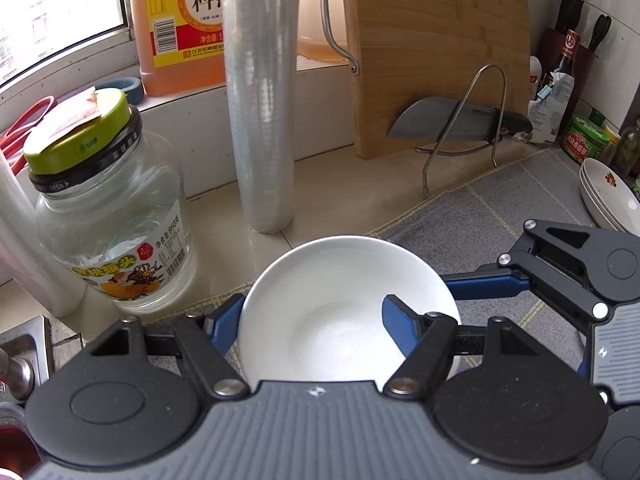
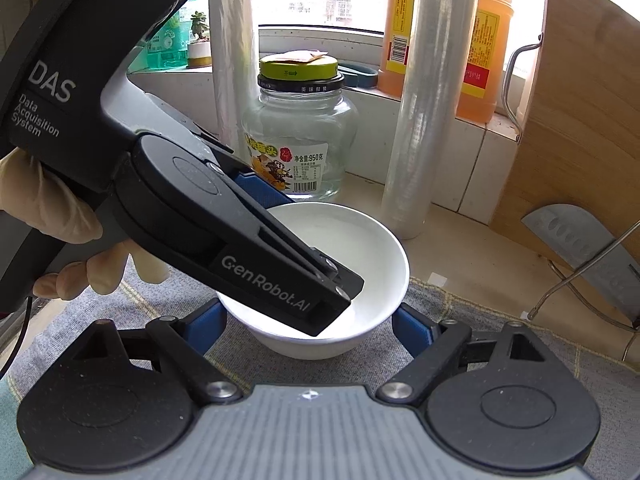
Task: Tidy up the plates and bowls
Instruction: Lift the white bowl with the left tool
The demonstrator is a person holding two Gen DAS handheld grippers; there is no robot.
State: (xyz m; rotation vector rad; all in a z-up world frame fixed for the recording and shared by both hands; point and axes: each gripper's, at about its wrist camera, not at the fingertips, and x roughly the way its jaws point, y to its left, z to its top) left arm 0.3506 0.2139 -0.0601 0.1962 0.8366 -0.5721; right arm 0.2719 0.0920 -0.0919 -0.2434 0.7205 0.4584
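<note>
Both grippers on one white bowl [image 1: 340,308] at the edge of the grey mat [image 1: 500,208]

Left gripper [image 1: 316,324] has one blue finger [image 1: 400,328] inside the bowl and the other outside its left wall, so it's gripping the wall between them. From the right wrist view the right gripper [image 2: 308,324] is spread wide, its blue fingers [image 2: 412,328] sitting either side of the bowl, can't tell if they actually touch it. The bowl stands upright on the mat, right in front of a glass jar [image 1: 112,216] with a green lid and a roll of wrap [image 1: 260,100]. A stack of plates [image 1: 612,196] sits well off to the right on the mat, past the cutting board [image 1: 436,48] and cleaver [image 1: 452,120] in the wire rack
</note>
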